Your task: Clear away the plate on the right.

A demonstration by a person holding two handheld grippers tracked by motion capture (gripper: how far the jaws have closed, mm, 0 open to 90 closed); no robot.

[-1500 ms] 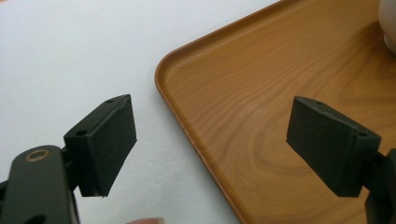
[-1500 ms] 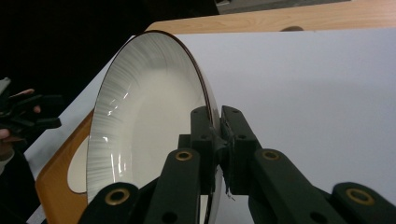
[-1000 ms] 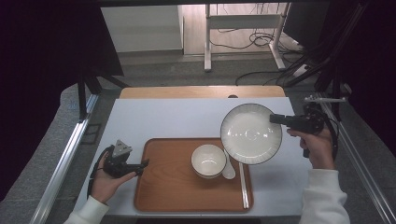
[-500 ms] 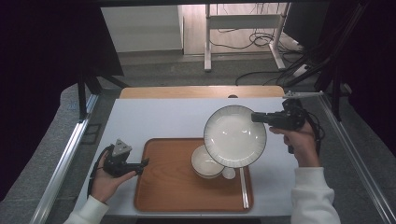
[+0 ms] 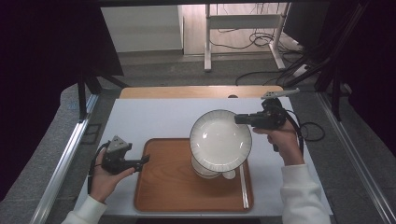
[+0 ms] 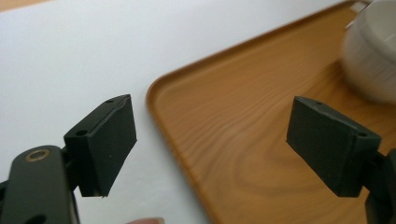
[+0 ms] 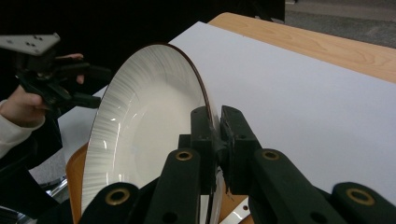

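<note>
My right gripper (image 5: 240, 119) is shut on the rim of a white plate (image 5: 219, 140) with a dark edge, which hangs tilted in the air over the wooden tray (image 5: 168, 186). In the right gripper view both jaws pinch the plate (image 7: 144, 126) rim, gripper (image 7: 215, 122). Under the plate, a white bowl (image 5: 205, 171) stands on the tray, mostly covered. My left gripper (image 5: 144, 161) rests on the white table at the tray's left edge, its jaws wide apart and empty (image 6: 210, 140). The bowl (image 6: 373, 51) shows blurred at the upper right of the left gripper view.
A pale chopstick or spoon handle (image 5: 243, 184) lies along the tray's right side. The white table cover (image 5: 154, 121) has bare room behind the tray. A metal rail (image 5: 70, 154) runs along the left; cables (image 5: 308, 130) trail at the right.
My right gripper has carried the plate leftward, from right of the tray to above the bowl. The left gripper has kept still.
</note>
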